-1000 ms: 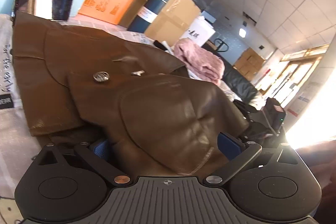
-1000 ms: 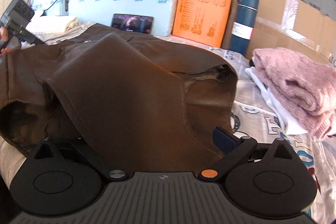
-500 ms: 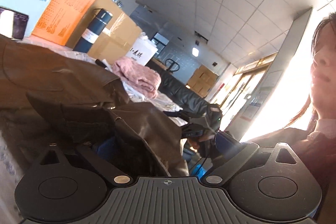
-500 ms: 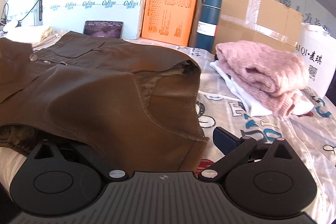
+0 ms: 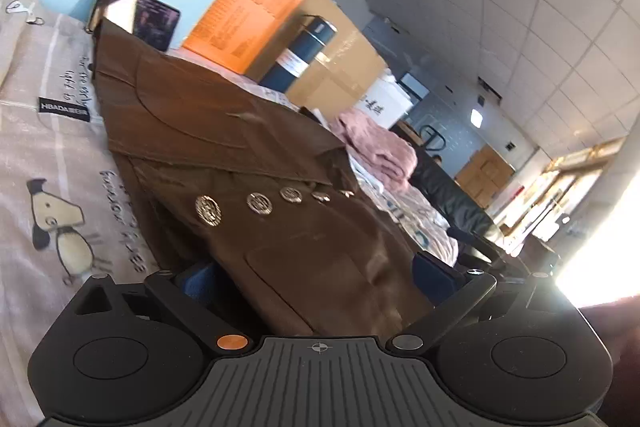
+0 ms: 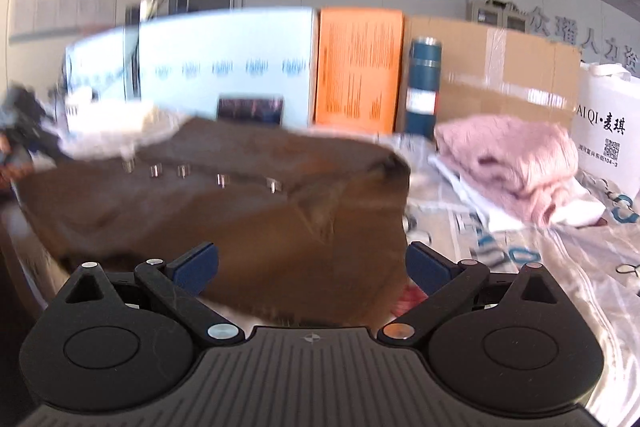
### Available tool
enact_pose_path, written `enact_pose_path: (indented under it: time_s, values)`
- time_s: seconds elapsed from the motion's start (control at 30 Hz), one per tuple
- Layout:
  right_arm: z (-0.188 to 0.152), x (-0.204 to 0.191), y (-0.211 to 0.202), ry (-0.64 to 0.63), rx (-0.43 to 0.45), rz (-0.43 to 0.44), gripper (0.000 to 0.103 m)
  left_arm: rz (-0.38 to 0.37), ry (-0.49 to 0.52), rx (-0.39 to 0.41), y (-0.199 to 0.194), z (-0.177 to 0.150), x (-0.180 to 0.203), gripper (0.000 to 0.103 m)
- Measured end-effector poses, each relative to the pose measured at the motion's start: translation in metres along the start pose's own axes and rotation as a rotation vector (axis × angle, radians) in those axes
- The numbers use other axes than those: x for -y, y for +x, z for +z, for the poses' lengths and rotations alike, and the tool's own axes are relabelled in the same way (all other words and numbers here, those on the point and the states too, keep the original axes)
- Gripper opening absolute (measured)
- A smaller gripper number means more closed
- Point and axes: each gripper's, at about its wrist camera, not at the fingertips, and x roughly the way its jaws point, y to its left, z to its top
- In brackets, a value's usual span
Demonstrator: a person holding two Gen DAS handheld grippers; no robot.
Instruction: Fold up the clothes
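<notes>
A brown leather jacket [image 5: 256, 163] with a row of metal buttons lies folded on the printed bedsheet [image 5: 44, 155]. My left gripper [image 5: 316, 277] is open, its blue pads on either side of the jacket's near edge, which lies between them. In the right wrist view the jacket [image 6: 248, 211] is blurred. My right gripper [image 6: 312, 267] is open wide just above the jacket's near edge, with nothing held.
A folded pink sweater [image 6: 508, 163] on white cloth lies to the right. A blue flask [image 6: 424, 87], orange box [image 6: 356, 67], cardboard box [image 6: 492, 71], phone [image 6: 250, 109] and white bag [image 6: 608, 131] stand at the back.
Both grippers have let go of the jacket. The jacket now lies flat with its button row on top. The left gripper swung back down toward it.
</notes>
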Motion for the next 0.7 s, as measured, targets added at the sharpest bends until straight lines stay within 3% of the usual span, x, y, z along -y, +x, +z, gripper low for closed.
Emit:
enact_pose_path:
  time_s: [0.07, 0.13, 0.17, 0.23, 0.27, 0.3, 0.33, 0.5, 0.57, 0.7]
  values:
    - [0.006, 0.004, 0.008, 0.041, 0.010, -0.031, 0.101, 0.013, -0.033, 0.015, 0.008, 0.010, -0.008, 0.100]
    - [0.011, 0.007, 0.028, 0.038, -0.039, -0.099, 0.101, 0.086, -0.028, 0.014, 0.018, 0.016, -0.009, 0.099]
    - [0.013, 0.007, 0.038, 0.029, -0.063, -0.125, 0.101, 0.131, 0.002, 0.015, 0.022, 0.018, -0.006, 0.091]
    - [0.017, 0.007, 0.057, 0.016, -0.085, -0.118, 0.101, 0.229, 0.090, -0.002, 0.030, 0.019, 0.002, 0.058]
    - [0.019, 0.007, 0.067, 0.009, -0.094, -0.113, 0.101, 0.283, 0.137, -0.015, 0.034, 0.018, 0.005, 0.030]
    - [0.022, 0.007, 0.076, 0.012, -0.093, -0.078, 0.101, 0.339, 0.182, -0.027, 0.038, 0.017, 0.009, 0.014]
    - [0.025, 0.007, 0.085, 0.015, -0.092, -0.044, 0.101, 0.381, 0.223, -0.027, 0.039, 0.015, 0.013, 0.010]
    - [0.040, -0.015, 0.129, -0.058, -0.124, 0.050, 0.101, 0.516, 0.541, 0.030, 0.042, 0.010, 0.058, 0.008]
    - [0.043, -0.024, 0.141, -0.090, -0.137, 0.083, 0.101, 0.561, 0.547, -0.030, 0.049, 0.014, 0.053, 0.009]
    - [0.038, -0.038, 0.152, -0.159, -0.186, 0.085, 0.101, 0.638, 0.572, -0.088, 0.055, 0.010, 0.041, 0.032]
